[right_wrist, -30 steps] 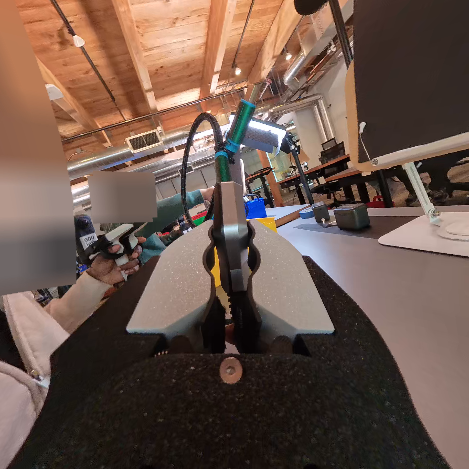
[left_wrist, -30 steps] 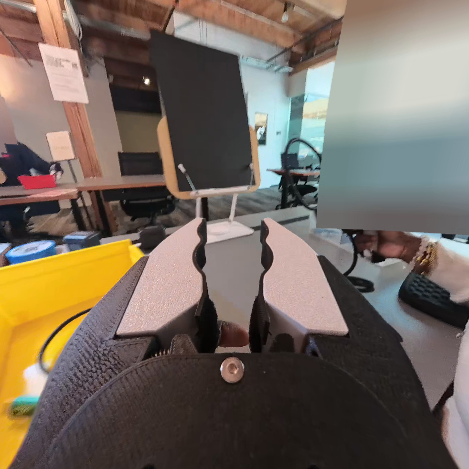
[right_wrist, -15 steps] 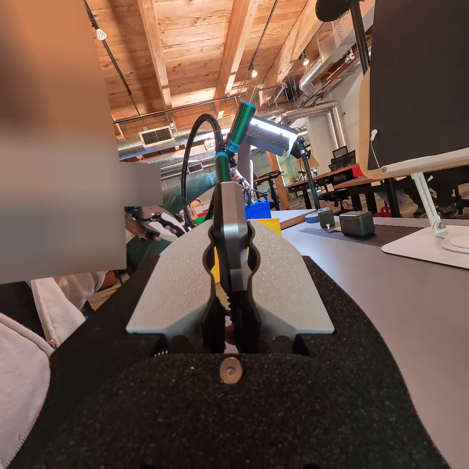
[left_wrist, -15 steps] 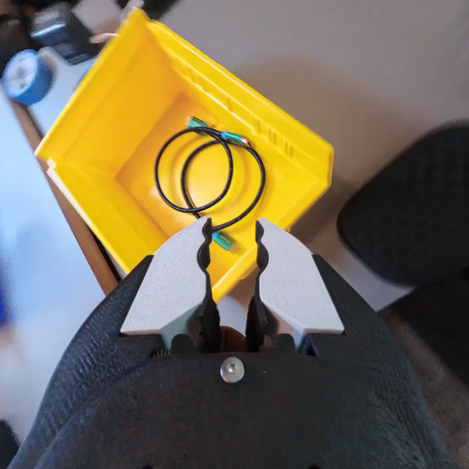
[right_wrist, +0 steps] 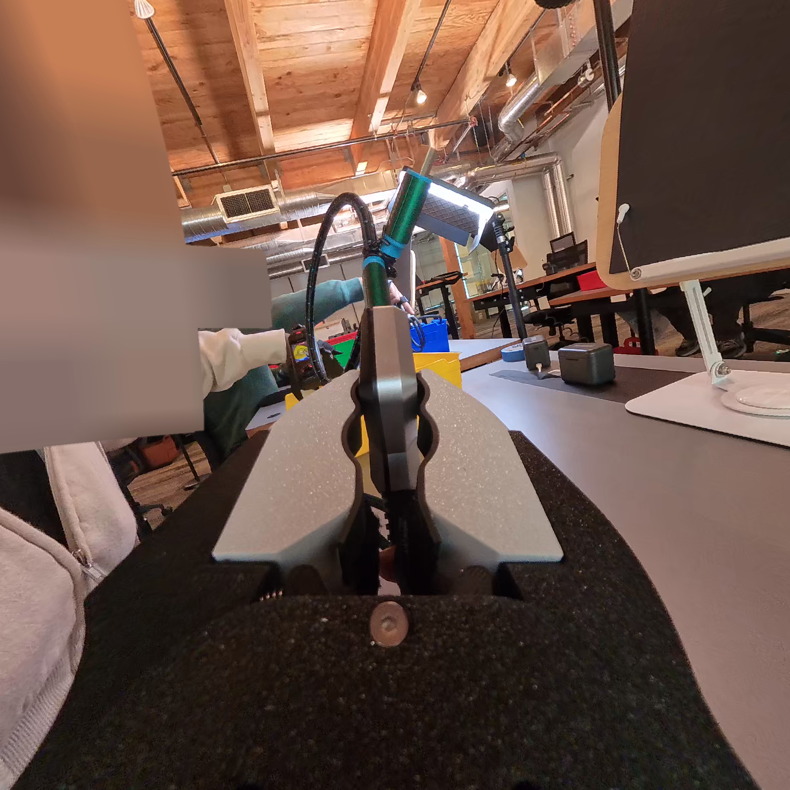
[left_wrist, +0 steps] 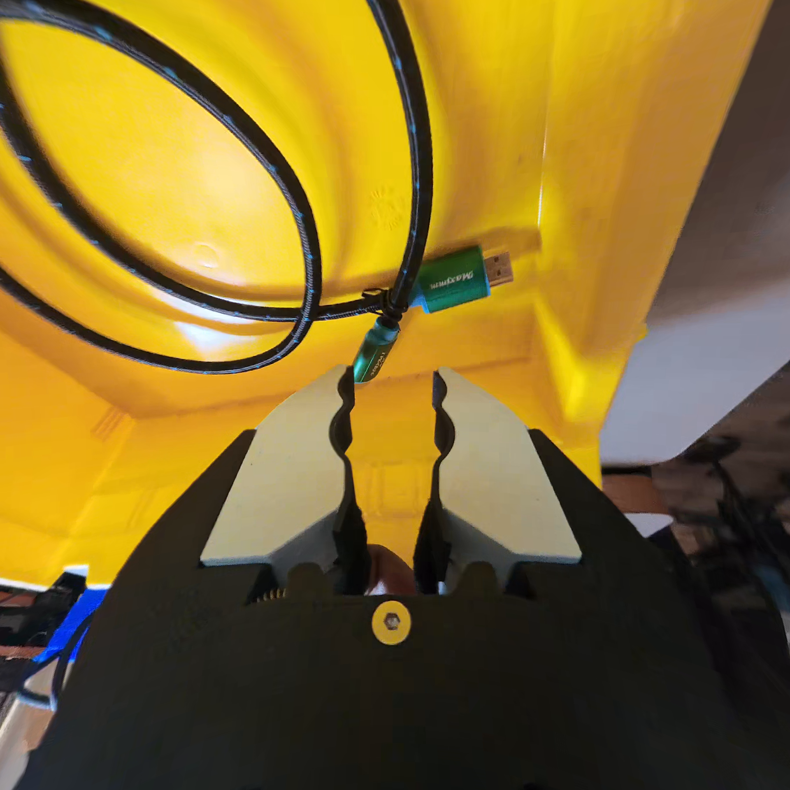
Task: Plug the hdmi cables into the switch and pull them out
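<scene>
Left hand-held gripper (left_wrist: 391,376) gaping over the yellow bin (left_wrist: 598,213), just short of a green plug (left_wrist: 376,351); right hand-held gripper (right_wrist: 388,387) clamped on the grey switch (right_wrist: 391,384).

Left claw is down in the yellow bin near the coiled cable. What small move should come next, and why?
Probably ease the left claw slightly left and forward, then close on the nearer green connector. The claw is open and empty, and that plug sits just off its left fingertip in the yellow bin, while the right claw already grips the switch.
</scene>
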Motion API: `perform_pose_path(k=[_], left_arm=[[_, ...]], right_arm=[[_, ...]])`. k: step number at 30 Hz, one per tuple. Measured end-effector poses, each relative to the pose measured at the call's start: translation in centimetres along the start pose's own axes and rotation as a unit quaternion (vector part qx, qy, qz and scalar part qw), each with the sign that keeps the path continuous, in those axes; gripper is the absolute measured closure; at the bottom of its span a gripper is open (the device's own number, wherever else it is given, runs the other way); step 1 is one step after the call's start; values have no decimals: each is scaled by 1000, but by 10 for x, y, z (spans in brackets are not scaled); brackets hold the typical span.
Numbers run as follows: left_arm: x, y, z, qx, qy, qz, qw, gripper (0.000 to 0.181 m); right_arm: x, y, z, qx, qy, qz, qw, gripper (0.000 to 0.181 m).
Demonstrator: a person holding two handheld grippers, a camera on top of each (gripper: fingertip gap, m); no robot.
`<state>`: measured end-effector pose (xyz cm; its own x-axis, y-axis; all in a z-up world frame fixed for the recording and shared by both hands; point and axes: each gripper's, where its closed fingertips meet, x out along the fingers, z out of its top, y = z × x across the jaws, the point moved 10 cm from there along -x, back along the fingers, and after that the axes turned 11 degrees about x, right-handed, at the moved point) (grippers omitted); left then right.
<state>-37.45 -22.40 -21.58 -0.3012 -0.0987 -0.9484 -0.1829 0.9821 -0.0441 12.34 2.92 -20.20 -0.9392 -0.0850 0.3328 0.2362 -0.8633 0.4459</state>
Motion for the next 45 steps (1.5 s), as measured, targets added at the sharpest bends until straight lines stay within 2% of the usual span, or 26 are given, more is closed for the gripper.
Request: perform_pose_path(k=[5, 7, 10, 11, 13, 15, 17, 19, 21, 23, 24, 25, 27, 29, 30, 35, 37, 40, 42, 45], left_arm=[[10, 14, -1, 34, -14, -34, 999, 146], [13, 19, 1, 51, 1, -54, 997, 146], [22, 23, 6, 66, 4, -93, 993, 152], [24, 24, 7, 68, 7, -102, 992, 164], [20, 25, 9, 41, -4, -125, 991, 165], [3, 23, 8, -12, -54, -128, 990, 167], [-27, 20, 1, -75, -132, -82, 985, 167], [-60, 15, -8, -142, -225, -15, 964, 168], [-88, 7, -15, -207, -316, 55, 924, 169], [-110, -4, -17, -263, -419, 106, 863, 170], [-118, -10, -17, -293, -467, 132, 824, 170], [-124, -15, -17, -332, -512, 158, 776, 170], [-132, -26, -14, -394, -602, 200, 666, 170], [-134, -41, -6, -418, -679, 242, 553, 170], [-134, -48, 1, -414, -710, 264, 505, 170], [-141, -76, 50, -361, -806, 336, 327, 170], [-141, -82, 80, -347, -824, 338, 294, 170], [-131, -91, 123, -358, -827, 331, 280, 170], [-121, -101, 147, -371, -809, 333, 310, 170], [-105, -116, 182, -376, -767, 355, 380, 170]], right_arm=[[1, -2, -1, -3, 7, -3, 1000, 160], [1, -2, -1, -4, 9, -4, 1000, 160], [1, -2, -1, -5, 9, -6, 1000, 160], [1, -2, -1, -5, 9, -7, 1000, 160], [1, -3, -1, -5, 10, -8, 1000, 160], [1, -3, -1, -5, 10, -9, 1000, 160], [2, -3, -1, -4, 10, -8, 1000, 160], [2, -3, -1, -2, 10, -9, 1000, 160], [2, -3, -1, 1, 11, -10, 1000, 160], [2, -2, -1, 5, 11, -8, 1000, 160], [2, -2, -1, 8, 11, -7, 1000, 160], [2, -2, -1, 10, 11, -6, 1000, 160], [2, -1, -1, 12, 8, -7, 1000, 160], [2, -1, -2, 16, 6, -9, 1000, 160], [2, -1, -1, 17, 4, -10, 1000, 160], [2, -1, -1, 17, 2, -14, 1000, 160], [1, -1, -1, 17, -1, -16, 1000, 160], [0, -1, -1, 17, -6, -19, 1000, 160], [0, -2, -1, 17, -6, -20, 1000, 160], [1, -2, -1, 17, -5, -21, 1000, 160]])
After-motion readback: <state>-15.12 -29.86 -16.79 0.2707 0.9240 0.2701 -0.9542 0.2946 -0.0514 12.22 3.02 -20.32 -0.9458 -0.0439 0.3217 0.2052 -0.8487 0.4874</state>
